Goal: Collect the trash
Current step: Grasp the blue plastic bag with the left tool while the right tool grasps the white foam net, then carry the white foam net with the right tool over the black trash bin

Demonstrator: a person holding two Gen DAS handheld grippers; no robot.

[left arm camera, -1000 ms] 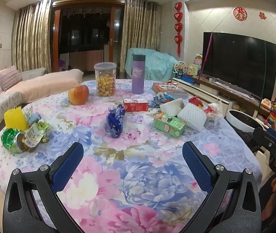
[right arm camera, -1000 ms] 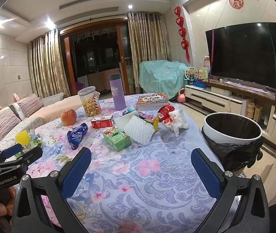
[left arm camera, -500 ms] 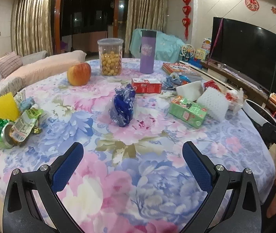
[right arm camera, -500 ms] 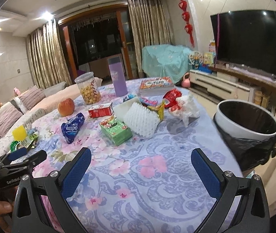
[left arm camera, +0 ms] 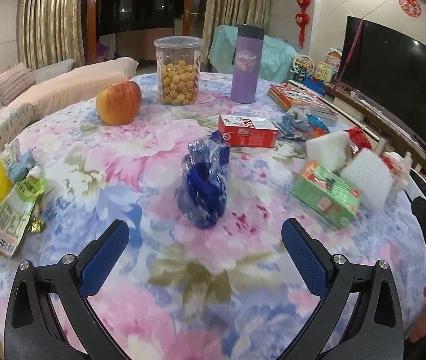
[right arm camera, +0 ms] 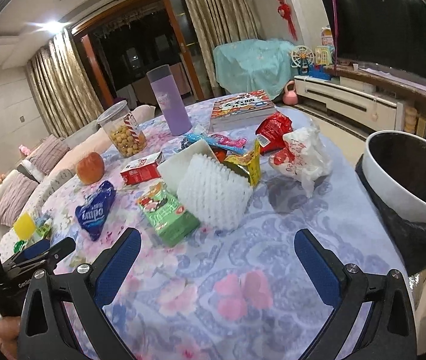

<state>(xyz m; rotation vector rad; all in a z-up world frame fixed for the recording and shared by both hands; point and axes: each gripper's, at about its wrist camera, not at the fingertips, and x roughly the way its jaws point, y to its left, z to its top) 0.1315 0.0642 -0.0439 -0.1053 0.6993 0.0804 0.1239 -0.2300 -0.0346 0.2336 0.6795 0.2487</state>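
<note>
Both of your grippers are hovering with fingers spread wide and empty: left gripper (left arm camera: 205, 241) just short of the blue wrapper (left arm camera: 205, 184), right gripper (right arm camera: 217, 253) near the green carton (right arm camera: 169, 216).

The left wrist view looks low across the floral table (left arm camera: 201, 273) towards the curtains, close to the blue wrapper (left arm camera: 205, 180). The right wrist view faces the same way from further right, taking in the bin (right arm camera: 404, 198). Both share the wrapper (right arm camera: 96, 210), green box (left arm camera: 325, 199) (right arm camera: 169, 214) and apple (left arm camera: 119, 102) (right arm camera: 90, 168)
</note>
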